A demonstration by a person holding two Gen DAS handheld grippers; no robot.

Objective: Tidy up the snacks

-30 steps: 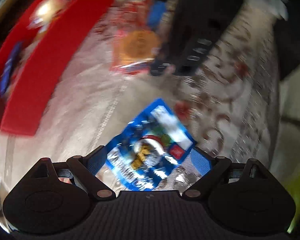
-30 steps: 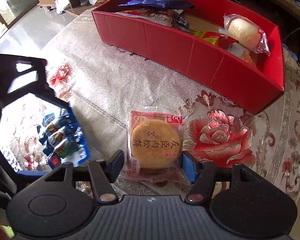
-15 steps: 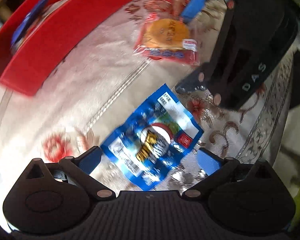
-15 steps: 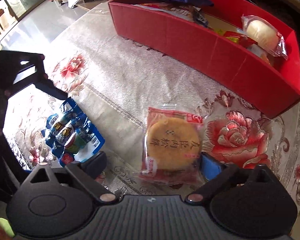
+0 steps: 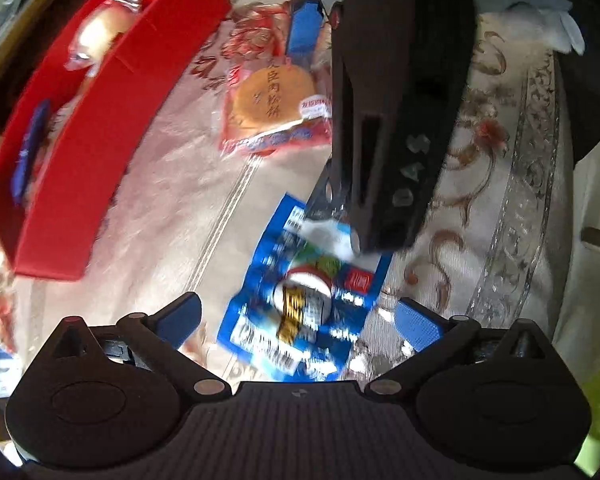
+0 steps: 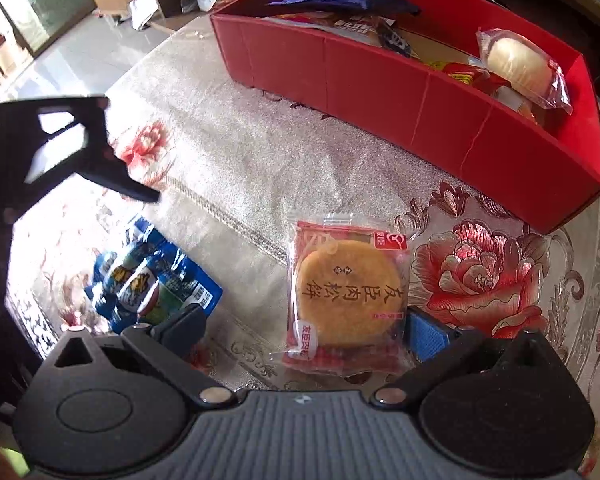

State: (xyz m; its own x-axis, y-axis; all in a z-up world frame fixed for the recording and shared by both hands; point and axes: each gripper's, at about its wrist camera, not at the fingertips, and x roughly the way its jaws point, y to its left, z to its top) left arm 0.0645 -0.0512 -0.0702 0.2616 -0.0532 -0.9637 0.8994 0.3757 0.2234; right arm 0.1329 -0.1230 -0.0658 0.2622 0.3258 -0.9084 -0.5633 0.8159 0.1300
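A blue snack packet (image 5: 306, 304) lies flat on the tablecloth between the open fingers of my left gripper (image 5: 298, 318); it also shows in the right wrist view (image 6: 152, 280). A round pastry in a red and clear wrapper (image 6: 346, 294) lies flat between the open fingers of my right gripper (image 6: 306, 332); the left wrist view shows it too (image 5: 274, 100). A red box (image 6: 420, 80) holding several wrapped snacks stands beyond both, also in the left wrist view (image 5: 100, 112). Neither gripper holds anything.
The table wears a beige cloth with red flowers (image 6: 480, 276). The black body of the right gripper (image 5: 388, 100) crosses the left wrist view above the blue packet. The left gripper's body (image 6: 40, 152) fills the left of the right wrist view. The table edge (image 5: 548, 200) runs at the right.
Both grippers have opened wider and shifted over their snacks. The right gripper has drawn back a little, so the pastry sits further inside its fingers. Both snacks stay on the cloth.
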